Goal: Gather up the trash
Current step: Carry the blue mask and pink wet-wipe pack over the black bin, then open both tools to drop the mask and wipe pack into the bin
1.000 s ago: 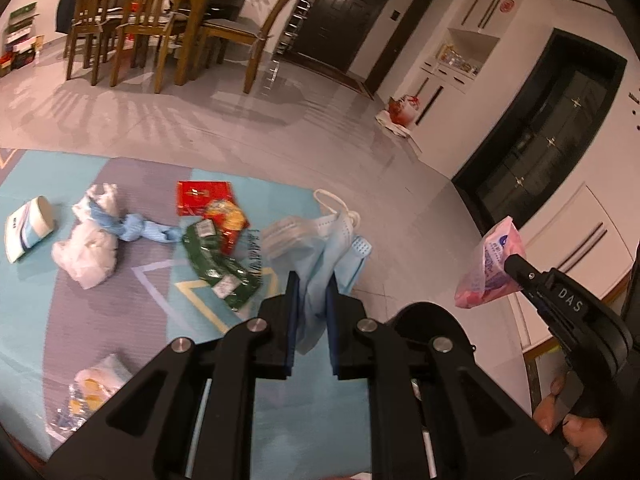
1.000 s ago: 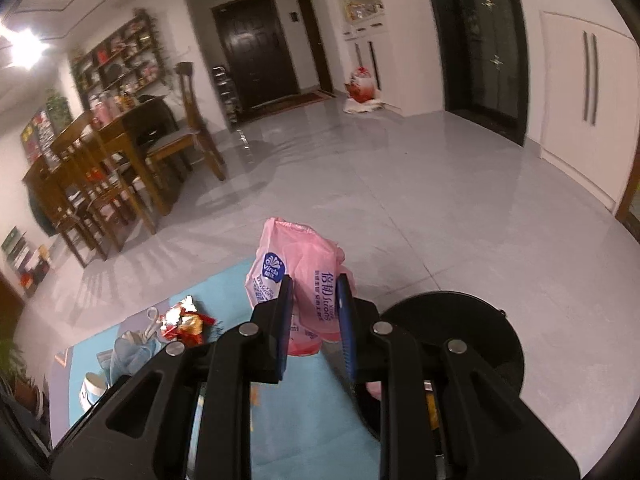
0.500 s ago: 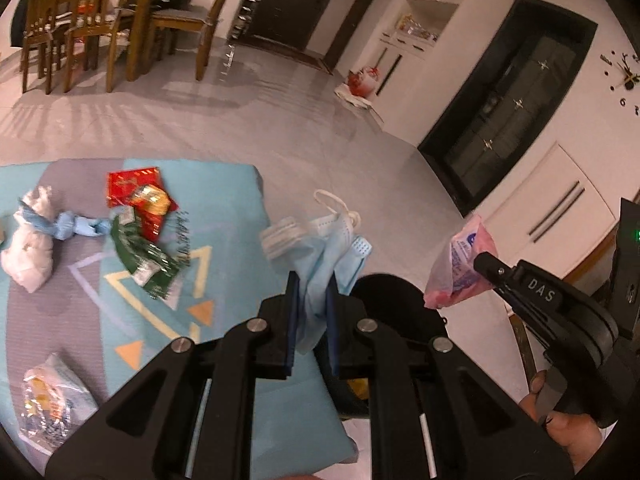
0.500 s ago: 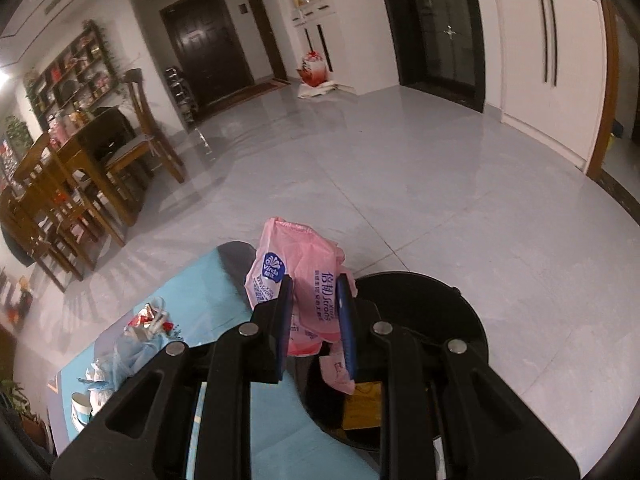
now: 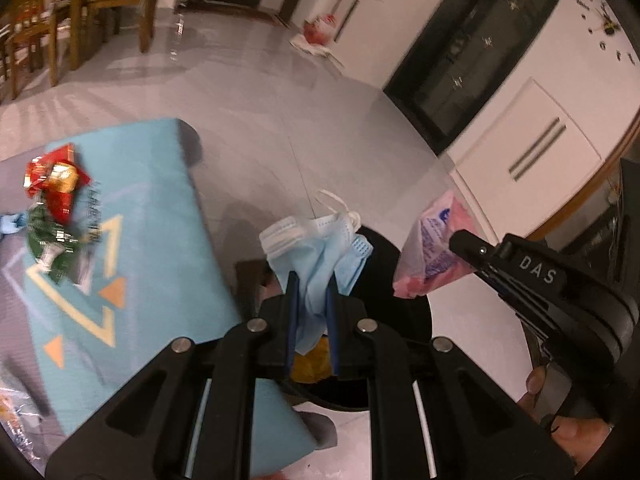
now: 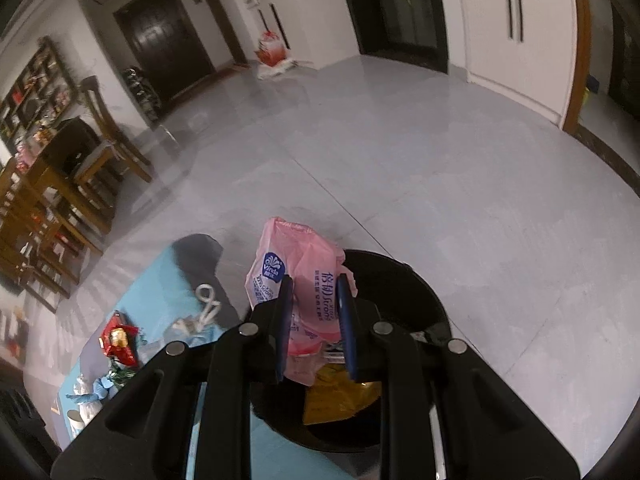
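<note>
Left tongs (image 5: 310, 280) pinch blue face masks (image 5: 316, 256), hanging lengthwise down over black bin (image 6: 400, 292); right tongs (image 6: 312, 284) grip upright pink tissue pack (image 6: 296, 268), both angled down, center frame.

Both handheld units share one build. The left gripper (image 5: 310, 300) is matte black, with two broad angular arms that have triangular cut-outs, and four round silver screw heads in a row across the linkage. Its fingers (image 5: 291, 304) are thin flat plates lined with dark blue pads. Pale strips run along the inner edges of the arms. The right gripper (image 6: 314, 300) shows the same black arms, silver screws and blue-lined fingers (image 6: 343, 312). Seen from the side, its body carries white "DAS" lettering and a small pale dot near the nose. A bare hand (image 5: 560, 416) shows at its handle; no sleeve is visible.
</note>
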`<state>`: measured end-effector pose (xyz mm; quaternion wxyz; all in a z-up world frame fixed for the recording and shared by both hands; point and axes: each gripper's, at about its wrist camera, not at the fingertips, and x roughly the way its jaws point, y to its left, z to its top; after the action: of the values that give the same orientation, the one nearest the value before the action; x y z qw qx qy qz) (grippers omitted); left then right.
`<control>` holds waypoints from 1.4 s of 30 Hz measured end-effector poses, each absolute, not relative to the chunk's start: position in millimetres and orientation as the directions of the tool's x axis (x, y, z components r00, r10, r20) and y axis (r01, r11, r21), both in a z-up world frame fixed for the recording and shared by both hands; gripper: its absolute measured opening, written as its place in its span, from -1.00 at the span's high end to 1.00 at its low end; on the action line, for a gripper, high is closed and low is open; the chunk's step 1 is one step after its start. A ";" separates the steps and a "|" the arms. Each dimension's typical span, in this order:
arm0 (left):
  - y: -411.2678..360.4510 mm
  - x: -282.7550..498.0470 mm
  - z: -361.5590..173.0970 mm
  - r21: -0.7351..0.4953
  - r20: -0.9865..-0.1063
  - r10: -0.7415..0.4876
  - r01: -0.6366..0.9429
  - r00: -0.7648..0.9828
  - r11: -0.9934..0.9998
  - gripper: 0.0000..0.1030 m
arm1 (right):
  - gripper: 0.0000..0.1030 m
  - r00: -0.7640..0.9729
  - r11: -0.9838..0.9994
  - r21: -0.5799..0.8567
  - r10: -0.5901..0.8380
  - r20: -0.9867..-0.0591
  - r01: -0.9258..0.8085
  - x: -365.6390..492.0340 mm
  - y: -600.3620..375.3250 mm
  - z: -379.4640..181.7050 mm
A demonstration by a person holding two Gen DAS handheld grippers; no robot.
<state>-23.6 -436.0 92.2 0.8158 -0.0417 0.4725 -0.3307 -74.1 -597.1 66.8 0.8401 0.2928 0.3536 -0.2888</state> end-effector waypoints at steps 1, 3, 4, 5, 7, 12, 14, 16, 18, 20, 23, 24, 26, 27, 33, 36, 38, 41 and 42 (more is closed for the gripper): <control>-445.3 -24.9 87.3 -0.368 -0.756 -0.571 0.513 0.321 0.776 0.74 | 0.56 0.577 0.653 0.292 -0.276 -0.768 0.699 -77.3 -598.6 64.0; -460.5 -27.0 79.7 -0.352 -0.773 -0.562 0.537 0.295 0.767 0.74 | 0.56 0.558 0.630 0.295 -0.269 -0.785 0.718 -80.3 -606.0 56.2; -465.4 -27.5 76.7 -0.348 -0.779 -0.558 0.544 0.286 0.764 0.74 | 0.56 0.544 0.621 0.290 -0.267 -0.795 0.728 -81.0 -609.5 52.1; -473.0 -29.3 69.9 -0.345 -0.789 -0.555 0.556 0.264 0.756 0.74 | 0.56 0.529 0.615 0.281 -0.265 -0.806 0.737 -80.5 -612.0 48.5; -483.4 -30.1 61.2 -0.342 -0.803 -0.548 0.573 0.233 0.745 0.74 | 0.56 0.490 0.603 0.252 -0.269 -0.829 0.757 -78.9 -615.8 40.2; -501.1 -29.0 39.2 -0.326 -0.841 -0.509 0.579 0.185 0.748 0.73 | 0.56 0.453 0.596 0.244 -0.228 -0.862 0.765 -73.2 -624.1 20.7; -505.1 -26.8 32.4 -0.332 -0.851 -0.500 0.572 0.162 0.750 0.73 | 0.56 0.445 0.594 0.244 -0.218 -0.869 0.767 -72.5 -627.9 15.7; -508.1 -23.8 27.6 -0.325 -0.859 -0.489 0.574 0.154 0.752 0.73 | 0.56 0.440 0.593 0.247 -0.206 -0.874 0.767 -71.8 -628.3 10.8; -511.8 -23.2 22.9 -0.315 -0.866 -0.478 0.581 0.148 0.750 0.73 | 0.56 0.433 0.594 0.244 -0.198 -0.880 0.767 -70.7 -630.5 6.9; -511.9 -23.0 19.1 -0.321 -0.867 -0.478 0.579 0.138 0.749 0.72 | 0.55 0.426 0.592 0.240 -0.196 -0.883 0.769 -69.5 -632.1 5.1; -512.5 -20.6 17.5 -0.340 -0.863 -0.489 0.572 0.127 0.747 0.54 | 0.53 0.418 0.587 0.233 -0.201 -0.886 0.775 -69.2 -634.5 5.8; -511.6 -19.3 17.9 -0.346 -0.859 -0.496 0.570 0.127 0.745 0.33 | 0.53 0.412 0.584 0.229 -0.201 -0.889 0.779 -69.5 -634.4 6.5; -508.6 -19.0 21.8 -0.353 -0.849 -0.510 0.569 0.139 0.743 -0.08 | 0.47 0.415 0.580 0.232 -0.204 -0.887 0.781 -69.9 -634.4 9.2; -505.8 -19.3 25.0 -0.351 -0.844 -0.515 0.571 0.151 0.742 -0.27 | 0.44 0.418 0.578 0.233 -0.210 -0.884 0.782 -70.6 -634.0 11.8; -476.9 -16.0 57.2 -0.345 -0.811 -0.542 0.567 0.221 0.748 -0.70 | -0.25 0.440 0.577 0.222 -0.269 -0.857 0.786 -74.3 -626.4 31.0; -450.1 -12.3 73.9 -0.356 -0.794 -0.551 0.538 0.257 0.764 -0.78 | -0.39 0.481 0.601 0.241 -0.274 -0.833 0.762 -72.1 -618.1 43.9; -429.2 -6.5 88.8 -0.347 -0.781 -0.546 0.517 0.302 0.782 -0.86 | -0.50 0.514 0.629 0.256 -0.268 -0.815 0.734 -68.4 -608.3 53.9; -387.4 0.1 103.1 -0.337 -0.767 -0.513 0.438 0.386 0.834 -0.93 | -0.57 0.557 0.680 0.266 -0.250 -0.792 0.683 -60.6 -591.1 68.3; -375.1 3.1 107.9 -0.339 -0.764 -0.504 0.415 0.402 0.844 -0.93 | -0.58 0.565 0.697 0.261 -0.246 -0.788 0.668 -56.4 -585.4 72.2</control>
<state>3.1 -375.1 107.9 0.8359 -0.0472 0.4726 -0.2750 -56.4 -585.4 72.2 0.8394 0.2786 0.3790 -0.2722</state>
